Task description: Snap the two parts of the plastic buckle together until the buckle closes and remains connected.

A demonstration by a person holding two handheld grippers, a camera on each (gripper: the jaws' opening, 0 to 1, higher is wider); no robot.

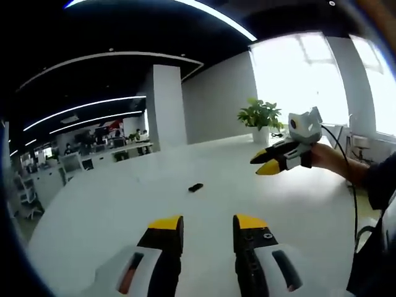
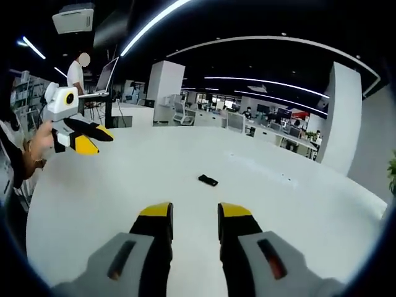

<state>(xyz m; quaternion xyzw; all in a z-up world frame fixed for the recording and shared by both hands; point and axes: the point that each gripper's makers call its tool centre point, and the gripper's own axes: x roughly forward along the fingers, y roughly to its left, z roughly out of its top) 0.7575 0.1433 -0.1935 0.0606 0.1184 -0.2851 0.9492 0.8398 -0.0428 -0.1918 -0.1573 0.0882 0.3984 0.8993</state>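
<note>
Both tools, left and right, were open and empty (well above the tabletop), so approaching the buckle slowly seemed wise.

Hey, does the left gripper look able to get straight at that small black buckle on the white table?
Probably yes. The small black plastic buckle lies alone on the white table, ahead of the open left gripper, with bare tabletop between. The right gripper hovers off to the side.
</note>
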